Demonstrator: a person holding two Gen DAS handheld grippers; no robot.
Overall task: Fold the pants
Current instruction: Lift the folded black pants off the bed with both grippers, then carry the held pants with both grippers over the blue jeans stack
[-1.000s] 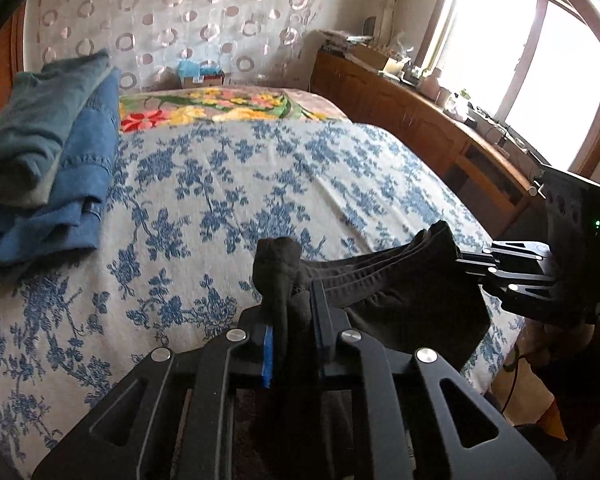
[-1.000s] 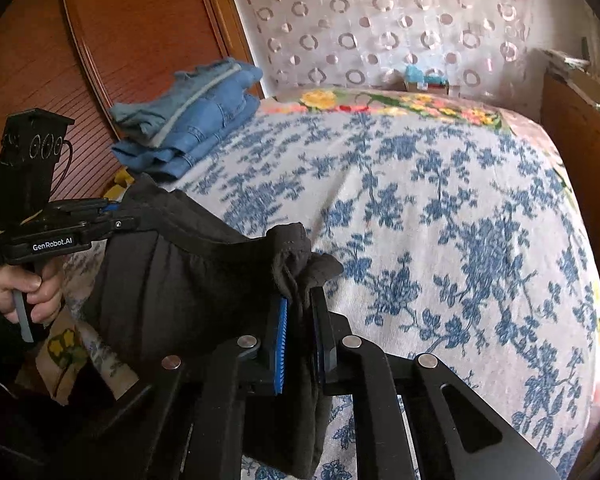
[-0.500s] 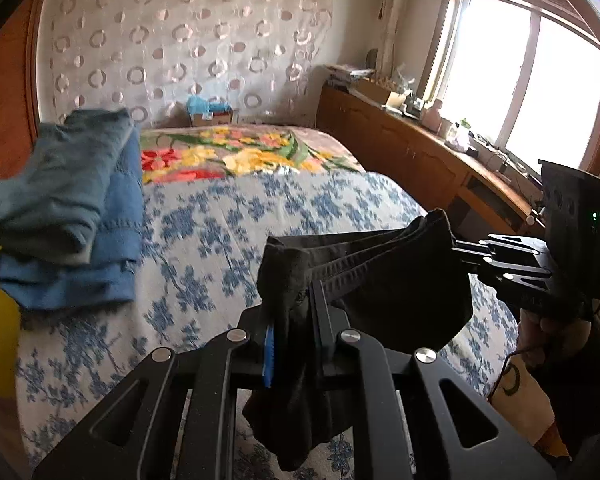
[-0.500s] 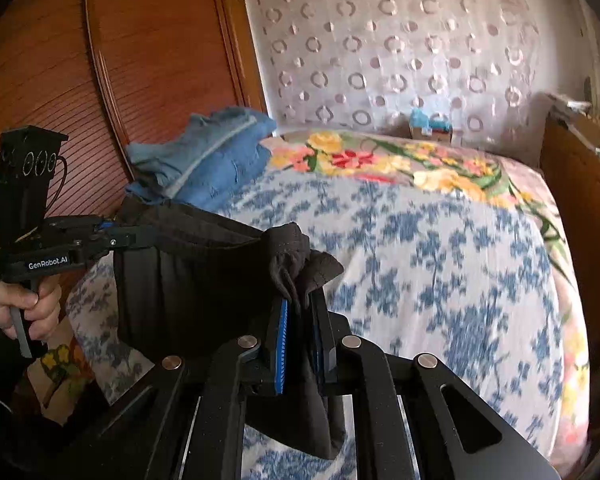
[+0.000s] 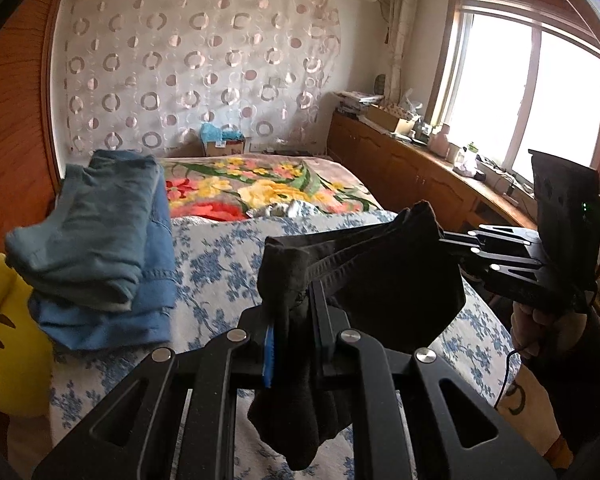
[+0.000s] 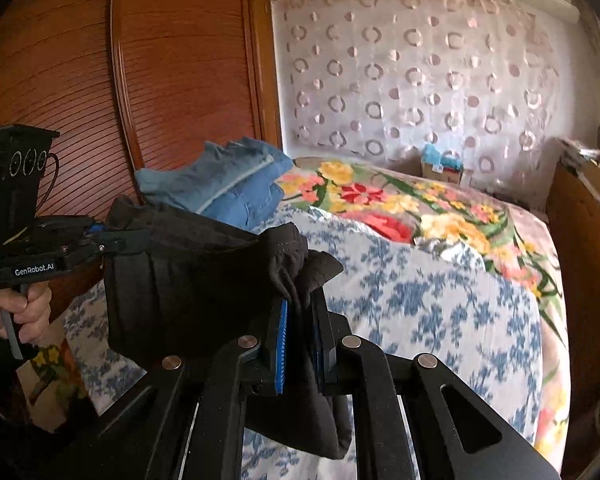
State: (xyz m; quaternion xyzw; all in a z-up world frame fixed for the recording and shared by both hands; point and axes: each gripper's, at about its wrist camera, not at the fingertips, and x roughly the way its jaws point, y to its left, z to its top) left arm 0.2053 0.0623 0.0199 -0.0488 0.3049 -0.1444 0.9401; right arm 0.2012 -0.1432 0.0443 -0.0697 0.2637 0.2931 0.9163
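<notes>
Black pants (image 5: 388, 284) hang stretched in the air between my two grippers, above the near end of the bed. My left gripper (image 5: 296, 304) is shut on one end of the waistband, with bunched cloth sticking up between the fingers. My right gripper (image 6: 300, 312) is shut on the other end; it also shows in the left wrist view (image 5: 456, 240) at the right. The pants (image 6: 188, 280) sag in a fold between them. The left gripper shows in the right wrist view (image 6: 112, 240) at the left.
The bed has a blue-flowered cover (image 5: 220, 264) and a bright floral blanket (image 5: 260, 188) further back. Folded blue jeans (image 5: 104, 240) lie stacked on the bed's left side. A yellow plush (image 5: 8, 332) sits at the left edge. Wooden cabinets (image 5: 412, 176) run under the window.
Both grippers have risen with the pants, lifting them off the bed cover. The views now tilt up toward the far wall. The grip on the waistband is unchanged.
</notes>
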